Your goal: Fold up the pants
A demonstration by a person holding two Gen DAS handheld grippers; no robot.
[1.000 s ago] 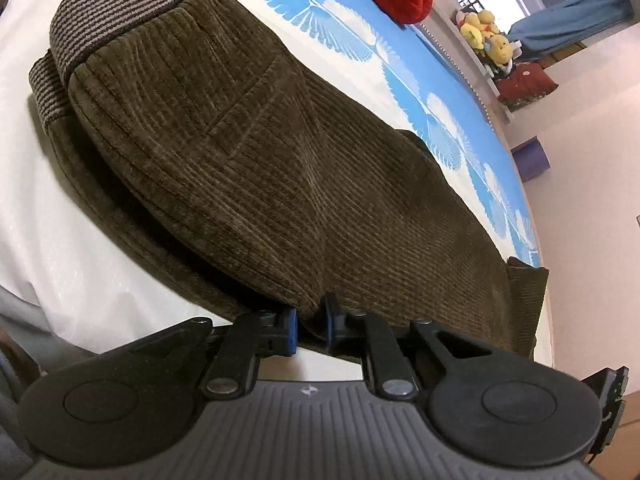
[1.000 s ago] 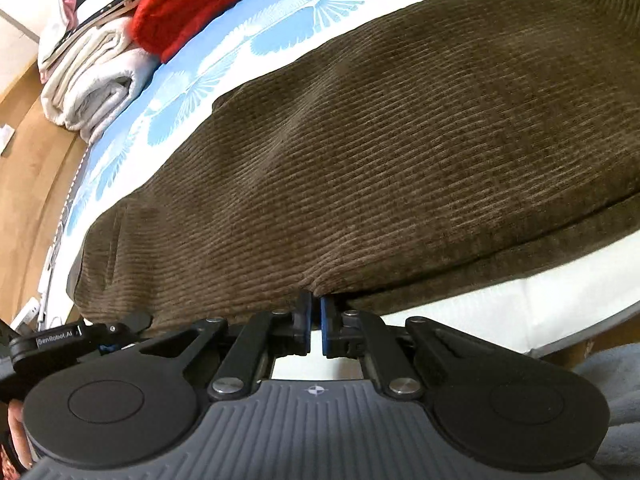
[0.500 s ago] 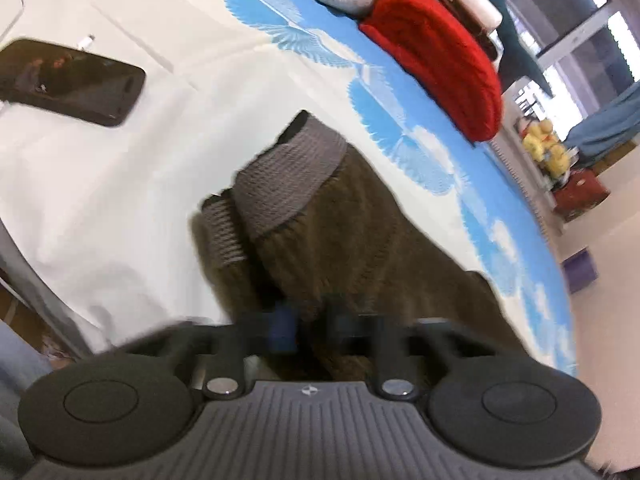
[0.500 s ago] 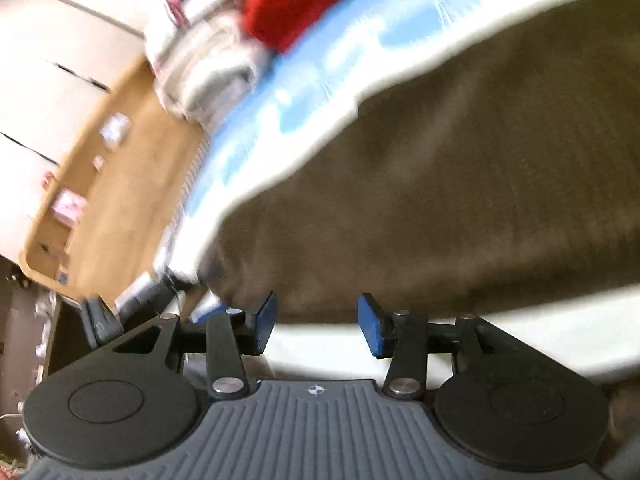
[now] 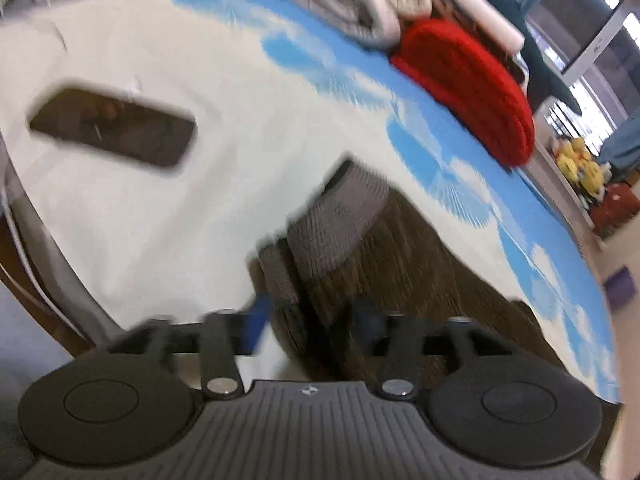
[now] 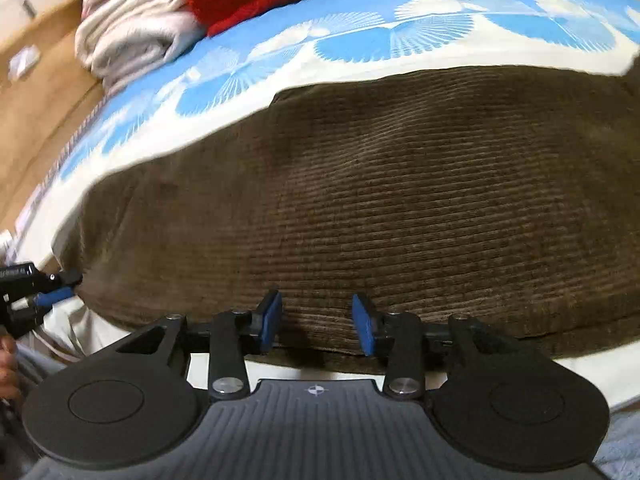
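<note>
Left gripper [image 5: 308, 320]: fingers apart, just opened, straddling the near edge of the pants [image 5: 400, 272]; blur hides any contact, though the pads seem clear of the cloth. Right gripper [image 6: 316, 320]: fingers apart, just narrowed slightly, nothing clamped, poised over the pants' near edge, probably releasing after a fold. Pants lie folded on the bedsheet [image 5: 180, 208], ribbed cuff [image 5: 340, 224] at twelve o'clock. Farther: phone [image 5: 112, 132] at ten o'clock, red knit [image 5: 472, 88] at one o'clock, window [image 5: 592, 40] beyond.

pants [image 6: 400, 200]: brown ribbed corduroy, matt, grey knit waistband [image 5: 340, 220]
sheet [image 5: 160, 208]: smooth printed cloth
phone [image 5: 112, 126]: glossy black glass
sweater [image 5: 472, 88]: chunky red knit
</note>
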